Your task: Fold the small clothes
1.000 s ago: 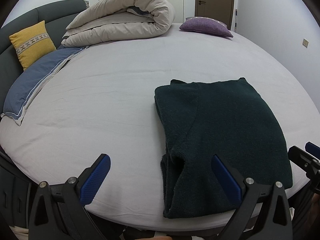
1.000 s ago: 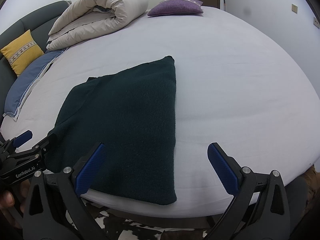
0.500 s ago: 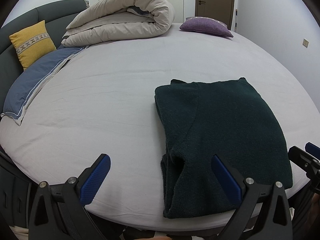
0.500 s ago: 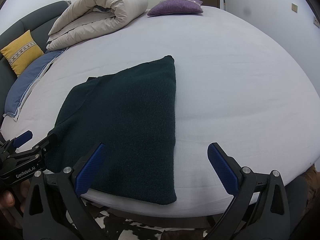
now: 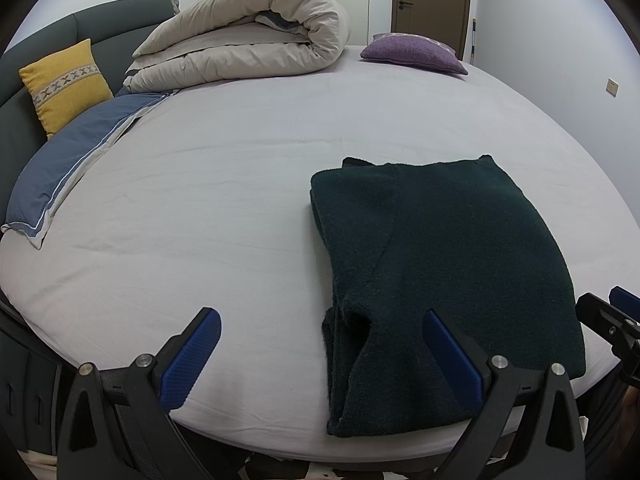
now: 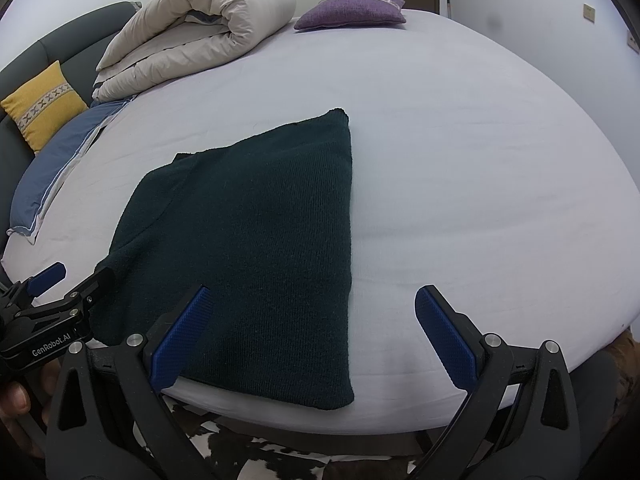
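A dark green knitted sweater [image 5: 440, 248] lies folded into a rectangle on the bed's near edge; it also shows in the right wrist view [image 6: 260, 240]. My left gripper [image 5: 320, 352] is open and empty, held just before the bed edge, its right finger over the sweater's near left corner. My right gripper [image 6: 312, 332] is open and empty, its left finger over the sweater's near edge. Each gripper shows at the side of the other's view: the right one [image 5: 612, 316], the left one [image 6: 60, 284].
The bed has a pale lilac sheet [image 5: 224, 208]. At the back lie a rolled beige duvet [image 5: 248, 52], a purple cushion [image 5: 412, 52], a yellow cushion [image 5: 64, 84] and a blue pillow [image 5: 68, 168]. A grey headboard [image 5: 104, 28] stands at the left.
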{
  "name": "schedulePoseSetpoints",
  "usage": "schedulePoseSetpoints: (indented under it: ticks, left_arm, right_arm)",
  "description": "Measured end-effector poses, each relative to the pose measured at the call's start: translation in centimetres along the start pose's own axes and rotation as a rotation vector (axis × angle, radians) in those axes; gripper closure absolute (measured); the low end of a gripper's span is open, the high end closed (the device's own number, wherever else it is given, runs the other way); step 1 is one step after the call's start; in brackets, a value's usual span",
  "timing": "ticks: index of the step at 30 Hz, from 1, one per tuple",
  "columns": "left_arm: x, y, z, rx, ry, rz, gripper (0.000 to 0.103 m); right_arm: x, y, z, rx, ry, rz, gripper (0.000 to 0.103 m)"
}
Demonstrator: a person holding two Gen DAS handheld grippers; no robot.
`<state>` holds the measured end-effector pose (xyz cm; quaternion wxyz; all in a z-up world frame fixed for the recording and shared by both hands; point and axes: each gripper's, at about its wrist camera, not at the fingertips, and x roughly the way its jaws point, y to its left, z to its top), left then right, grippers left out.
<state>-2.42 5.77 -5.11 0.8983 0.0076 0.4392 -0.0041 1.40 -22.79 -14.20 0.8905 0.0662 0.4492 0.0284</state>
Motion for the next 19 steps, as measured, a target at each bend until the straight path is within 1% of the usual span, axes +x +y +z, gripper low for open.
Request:
schedulePoseSetpoints:
  ticks: [12, 19]
  left_arm:
    - [0.19, 0.31, 0.04, -0.003, 0.008, -0.001, 0.000]
    - [0.16, 0.38, 0.06, -0.005, -0.002, -0.001, 0.000]
  right_arm:
    - [0.17, -0.18, 0.15, 0.000, 0.004, 0.003, 0.000]
    - [0.24, -0.17, 0.06, 0.001, 0.004, 0.004, 0.000]
